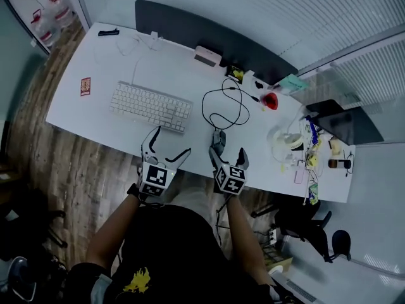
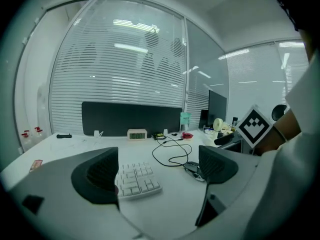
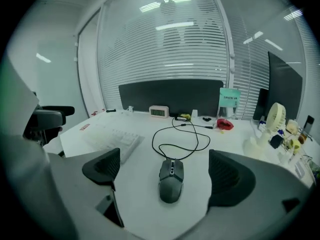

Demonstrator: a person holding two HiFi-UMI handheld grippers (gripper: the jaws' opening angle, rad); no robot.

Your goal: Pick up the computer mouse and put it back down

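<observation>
Hovering with jaws spread wide, the right gripper (image 3: 166, 170) frames the computer mouse (image 3: 171, 180) lying lower centre on the surface (image 3: 132, 191), probably a light, rigid, slick shell best pinched across its flanks

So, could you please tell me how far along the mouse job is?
Nothing looks done yet: the mouse rests on the desk. In hand: the right gripper is lined up on it, fingers open either side, not touching. Still to do: grip, lift, set it back down.
</observation>
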